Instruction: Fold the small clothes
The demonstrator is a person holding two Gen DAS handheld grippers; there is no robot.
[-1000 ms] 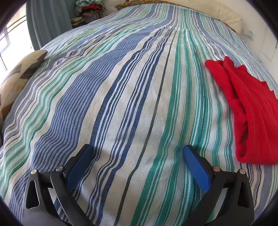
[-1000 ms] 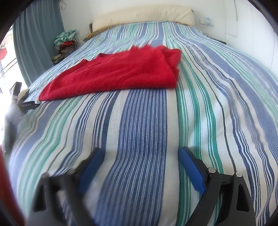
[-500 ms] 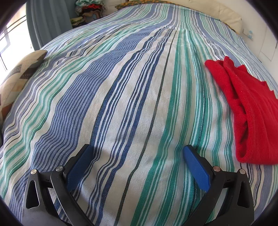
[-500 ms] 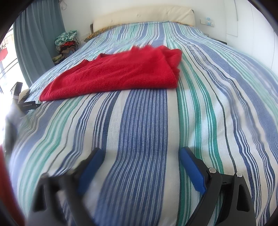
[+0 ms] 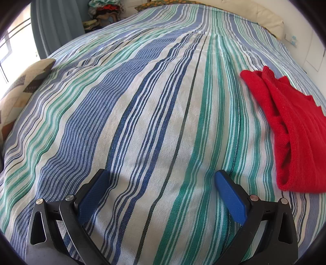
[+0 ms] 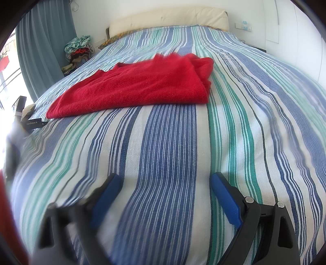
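A folded red knit garment [image 6: 138, 85] lies flat on the striped bedspread [image 6: 169, 142], beyond my right gripper [image 6: 165, 181]. That gripper hangs open over bare bedspread, well short of the garment, with nothing between its blue pads. In the left wrist view the same red garment [image 5: 289, 130] lies at the right edge. My left gripper [image 5: 161, 177] is open too, over bare stripes to the garment's left, holding nothing.
A patterned cushion [image 5: 22, 85] sits at the bed's left edge. A pile of clothes [image 6: 79, 49] stands by the teal curtain [image 6: 44, 51] at the back left. A cream headboard [image 6: 169, 18] closes the far end. The other hand-held gripper [image 6: 28, 120] shows at the left.
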